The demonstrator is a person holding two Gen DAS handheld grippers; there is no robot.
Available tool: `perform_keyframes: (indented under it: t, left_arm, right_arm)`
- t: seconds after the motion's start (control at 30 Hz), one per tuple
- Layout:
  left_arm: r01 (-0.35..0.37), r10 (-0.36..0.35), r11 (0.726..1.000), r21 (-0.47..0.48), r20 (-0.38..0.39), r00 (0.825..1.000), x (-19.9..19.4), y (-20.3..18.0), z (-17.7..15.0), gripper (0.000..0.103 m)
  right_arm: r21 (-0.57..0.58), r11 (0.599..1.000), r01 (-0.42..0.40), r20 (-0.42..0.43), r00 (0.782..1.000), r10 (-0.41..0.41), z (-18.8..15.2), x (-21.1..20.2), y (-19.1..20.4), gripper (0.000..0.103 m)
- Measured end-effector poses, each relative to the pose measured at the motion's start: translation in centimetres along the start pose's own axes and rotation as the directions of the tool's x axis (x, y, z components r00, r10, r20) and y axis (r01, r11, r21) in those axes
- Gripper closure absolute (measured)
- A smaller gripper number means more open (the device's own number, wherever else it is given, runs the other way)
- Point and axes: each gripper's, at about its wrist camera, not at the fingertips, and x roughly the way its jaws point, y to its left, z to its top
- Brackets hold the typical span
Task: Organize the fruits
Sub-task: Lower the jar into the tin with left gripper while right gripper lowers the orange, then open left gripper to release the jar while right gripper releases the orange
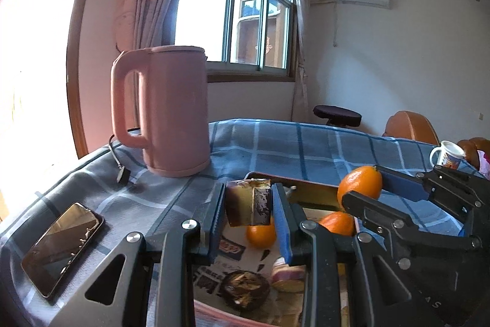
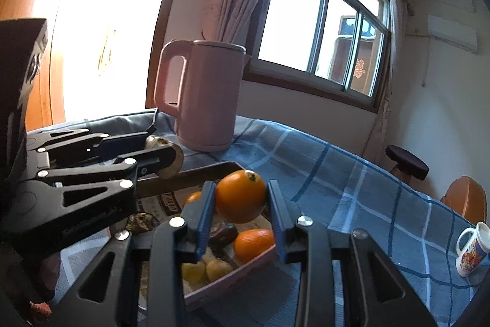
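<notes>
The left claw (image 1: 248, 206) is clamped on a brown, blocky piece of fruit (image 1: 248, 206) with a pale cut face and a dark, flaking skin, held between its blue rubber pads above the tray (image 1: 266, 175). The right claw (image 2: 240, 196) is clamped on a round, glossy orange (image 2: 240, 196) with a small green stem scar, also held above the tray. The shallow, pale-rimmed tray lies on the bench (image 1: 275, 140), which is draped in a blue-grey checked cloth, and is lined with printed paper. In it lie two smooth oranges (image 2: 253, 244), a dark wrinkled fruit (image 2: 225, 235) and small yellowish pieces (image 2: 218, 270). Behind it stands a matte pink plastic kettle (image 1: 171, 109) with a loop handle. A glossy black phone (image 1: 62, 247) lies flat at the left and a printed ceramic mug (image 2: 470, 249) at the right.
</notes>
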Motion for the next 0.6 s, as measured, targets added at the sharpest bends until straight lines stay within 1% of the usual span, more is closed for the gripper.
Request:
perform_keyframes:
  t: [0.17,0.3,0.5,0.6]
  left_arm:
    - [-0.015,0.015,1.0,-0.01,-0.031,0.999,0.7,1.0,-0.2,0.071]
    - [-0.017,0.015,1.0,-0.02,-0.07,0.997,1.5,1.6,-0.6,0.071]
    - [-0.004,0.0,0.999,-0.032,-0.116,0.993,2.3,1.9,-0.8,0.071]
    - [-0.003,-0.001,0.999,-0.035,-0.116,0.993,2.2,1.9,-0.8,0.071]
  right_arm:
    - [-0.001,1.0,-0.031,-0.029,0.999,0.031,0.0,1.1,0.9,0.066]
    - [0.009,0.998,-0.059,-0.08,0.995,0.059,-0.4,2.6,1.4,0.066]
    - [0.013,0.996,-0.085,-0.152,0.985,0.086,-1.1,4.1,1.9,0.066]
    - [0.018,0.995,-0.097,-0.189,0.977,0.099,-1.5,4.8,2.1,0.065]
